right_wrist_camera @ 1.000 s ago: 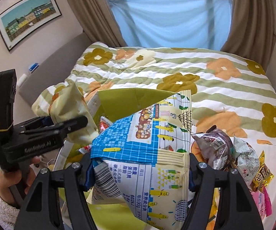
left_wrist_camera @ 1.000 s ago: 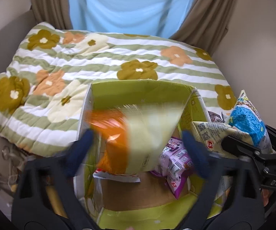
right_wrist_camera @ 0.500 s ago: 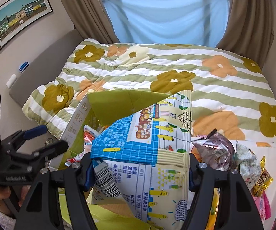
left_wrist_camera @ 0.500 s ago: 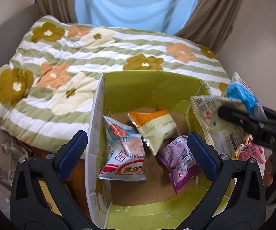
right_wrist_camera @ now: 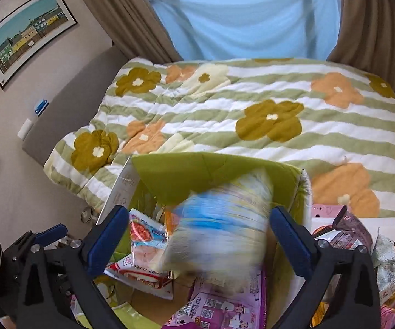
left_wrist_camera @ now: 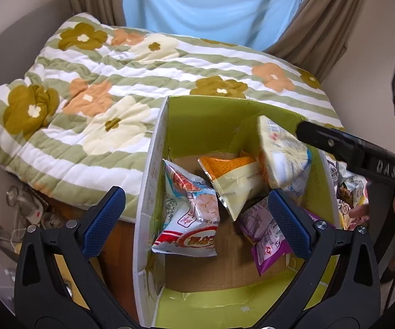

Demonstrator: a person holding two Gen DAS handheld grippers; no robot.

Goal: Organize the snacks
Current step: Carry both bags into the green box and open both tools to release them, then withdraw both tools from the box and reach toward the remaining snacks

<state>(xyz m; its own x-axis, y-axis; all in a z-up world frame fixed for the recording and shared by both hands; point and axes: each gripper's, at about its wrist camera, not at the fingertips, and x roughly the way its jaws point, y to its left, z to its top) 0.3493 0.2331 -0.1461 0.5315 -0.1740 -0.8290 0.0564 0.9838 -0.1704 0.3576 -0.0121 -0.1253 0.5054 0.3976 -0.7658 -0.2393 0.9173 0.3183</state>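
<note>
While the right gripper (right_wrist_camera: 197,235) is opening over the green carton (left_wrist_camera: 205,115), its jaws are standing wide and clear of the blue-and-cream snack bag (right_wrist_camera: 219,227), which is dropping, blurred, toward the carton's right inner wall. Inside the carton are lying an orange-and-cream packet (left_wrist_camera: 236,175), a shrimp-flakes bag (left_wrist_camera: 192,219) and a purple packet (left_wrist_camera: 266,238). The left gripper (left_wrist_camera: 194,222) is hovering above the carton, spread wide, empty. Advice: be holding both clear of the carton until the bag settles; loose snacks (right_wrist_camera: 373,246) are waiting just right of the carton.
</note>
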